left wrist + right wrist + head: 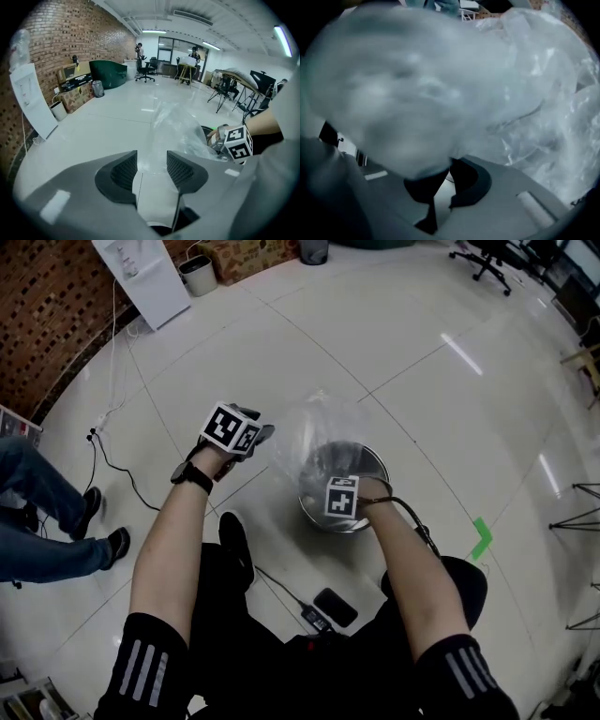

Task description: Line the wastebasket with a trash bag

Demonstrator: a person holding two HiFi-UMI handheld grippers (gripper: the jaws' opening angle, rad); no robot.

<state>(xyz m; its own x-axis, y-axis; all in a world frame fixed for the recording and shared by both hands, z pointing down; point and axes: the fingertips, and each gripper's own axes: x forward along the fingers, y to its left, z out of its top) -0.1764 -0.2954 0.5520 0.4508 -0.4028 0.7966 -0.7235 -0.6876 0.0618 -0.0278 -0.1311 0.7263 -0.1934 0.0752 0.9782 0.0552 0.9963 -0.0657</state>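
A round metal wastebasket [375, 457] stands on the pale floor in front of me. A clear trash bag [305, 432] billows over its mouth and left side. My left gripper [267, 434] is at the bag's left edge; in the left gripper view its jaws [152, 161] stand apart with bag film [176, 126] running loosely between them. My right gripper [342, 501] points steeply down into the basket's mouth. In the right gripper view its jaws [446, 161] are together, and bag film [511, 84] comes off their tips and covers most of the view.
A seated person's legs and shoes [56, 521] are at the left, with a cable [112, 465] trailing across the floor. A dark phone-like object [335, 606] and a cord lie by my feet. Green tape [481, 538] marks the floor; a tripod [577, 507] stands at the right.
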